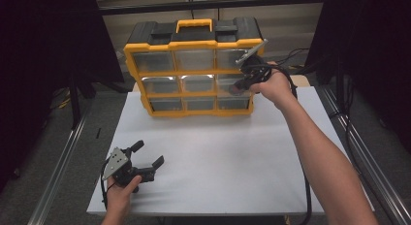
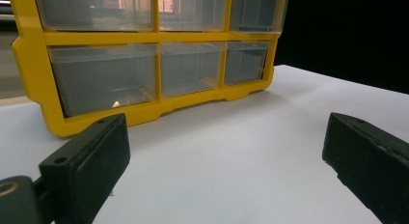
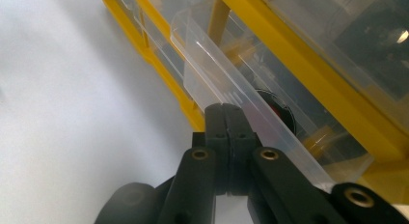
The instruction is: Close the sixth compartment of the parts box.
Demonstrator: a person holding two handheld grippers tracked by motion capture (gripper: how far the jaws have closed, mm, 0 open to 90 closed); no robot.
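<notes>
A yellow and black organiser (image 1: 194,43) with a three-by-three grid of clear drawers stands at the back of the white table. My right gripper (image 1: 241,85) is at the middle drawer of its right column (image 1: 232,83). In the right gripper view its jaws (image 3: 225,110) are pressed together, shut on the front lip of that clear drawer (image 3: 212,64), which sticks out a little from the yellow frame. A dark round object (image 3: 277,110) lies inside it. My left gripper (image 1: 149,152) rests low near the table's front left, open, nothing between its jaws (image 2: 226,156), facing the organiser (image 2: 29,60).
The white table top (image 1: 218,157) stretches between the organiser and the front edge. Metal rails run along both sides of the table. A black cable (image 1: 306,186) trails from the right gripper along the forearm. Dark curtains hang left and right.
</notes>
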